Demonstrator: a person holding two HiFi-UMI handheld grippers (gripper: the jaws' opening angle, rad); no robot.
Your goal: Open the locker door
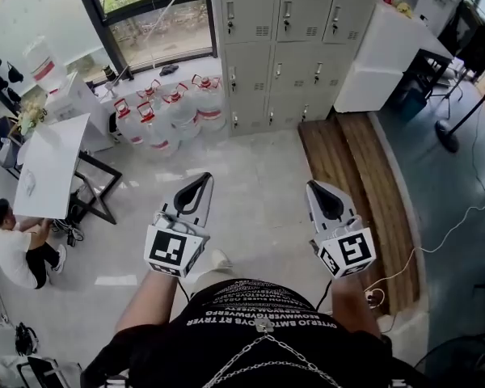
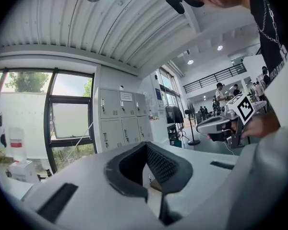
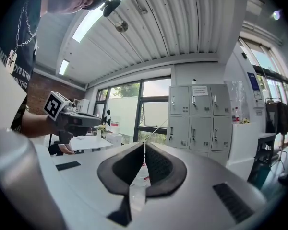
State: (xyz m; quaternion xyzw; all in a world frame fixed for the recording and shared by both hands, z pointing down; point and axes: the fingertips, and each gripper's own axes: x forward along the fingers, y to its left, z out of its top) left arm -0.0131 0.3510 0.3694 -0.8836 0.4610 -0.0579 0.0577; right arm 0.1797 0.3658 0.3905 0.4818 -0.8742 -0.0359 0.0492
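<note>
A bank of grey lockers [image 1: 287, 43] stands against the far wall, three doors across and three high, all closed, each with a small handle. It also shows in the left gripper view as the lockers [image 2: 122, 123] and in the right gripper view as the lockers [image 3: 199, 121], well ahead of both jaws. My left gripper [image 1: 202, 183] and right gripper [image 1: 317, 188] are held side by side in front of the person's chest, far from the lockers. Both are shut with nothing between the pads: left gripper [image 2: 145, 144], right gripper [image 3: 144, 145].
Several water jugs [image 1: 170, 111] crowd the floor left of the lockers. A white table [image 1: 48, 168] and a crouching person [image 1: 20, 249] are at the left. A wooden platform [image 1: 364, 184], a white counter [image 1: 388, 51] and a fan stand [image 1: 449, 136] lie to the right.
</note>
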